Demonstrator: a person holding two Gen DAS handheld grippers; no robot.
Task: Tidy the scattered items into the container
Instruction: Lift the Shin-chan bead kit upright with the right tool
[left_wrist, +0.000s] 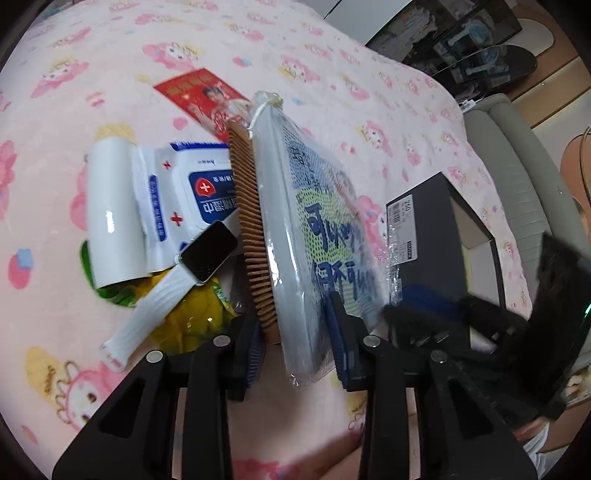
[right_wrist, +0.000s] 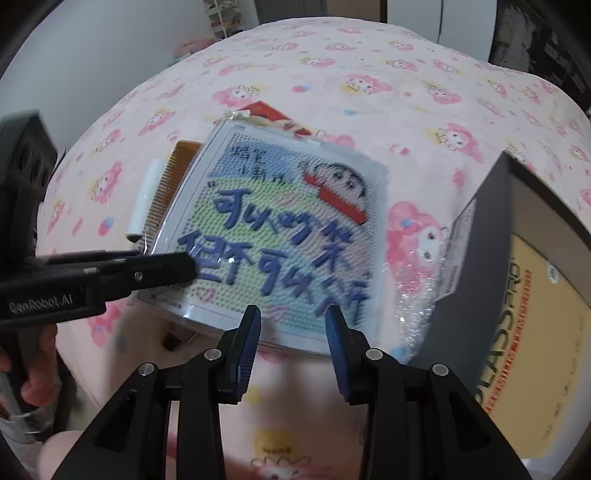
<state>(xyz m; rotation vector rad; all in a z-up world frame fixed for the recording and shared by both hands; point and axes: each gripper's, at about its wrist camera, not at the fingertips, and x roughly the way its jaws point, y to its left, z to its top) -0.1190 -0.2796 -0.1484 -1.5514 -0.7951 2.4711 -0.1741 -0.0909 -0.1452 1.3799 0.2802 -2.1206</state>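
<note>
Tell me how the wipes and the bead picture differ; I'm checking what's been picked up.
The wipes lie flat on the blanket; the bead picture is tilted up on edge, clamped in the left gripper with a comb against it. The wipes are white and blue with red crosses; the bead picture shows a cartoon face and blue writing. Both are flat, plastic-wrapped and outside the box.
</note>
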